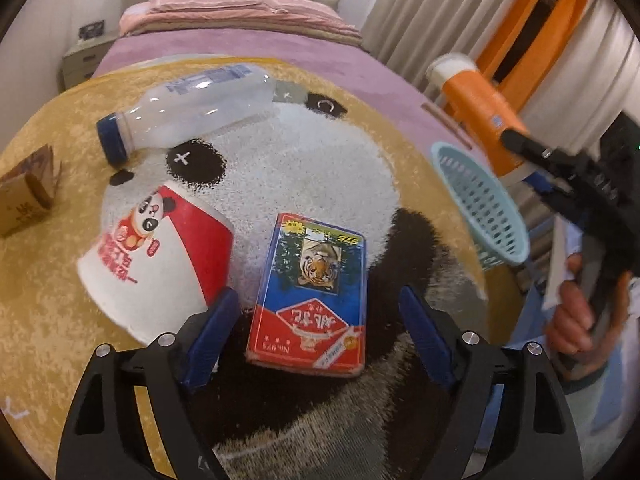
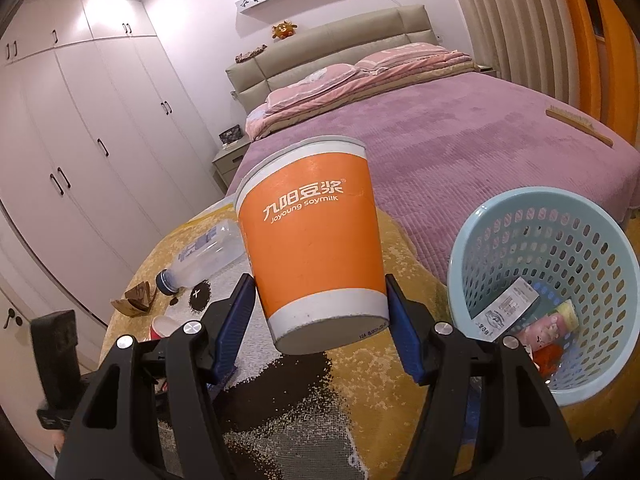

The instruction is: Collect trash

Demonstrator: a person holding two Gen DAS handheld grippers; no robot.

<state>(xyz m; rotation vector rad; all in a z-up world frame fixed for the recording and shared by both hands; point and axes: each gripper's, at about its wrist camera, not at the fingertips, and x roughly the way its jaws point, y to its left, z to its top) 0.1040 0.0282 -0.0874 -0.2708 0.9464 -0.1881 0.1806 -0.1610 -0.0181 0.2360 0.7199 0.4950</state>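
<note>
Left to right on the round yellow panda rug [image 1: 48,320]: torn brown cardboard box [image 1: 24,196] at the left edge, clear plastic bottle with blue cap [image 1: 188,108] lying toward the far edge, red-and-white paper cup [image 1: 160,256] on its side, then the glossy blue-and-red card box [image 1: 310,296] flat near the rug's middle.

Your left gripper [image 1: 318,308] is open, straddling the card box without touching. Lower squarely so both pads meet its long sides; the wrap looks slick, the pile soft.

Your right gripper [image 2: 320,312] clamps the orange paper cup [image 2: 312,236] near its base. Carry it over the pale blue perforated plastic basket [image 2: 472,240] at the right edge, then let go.
</note>
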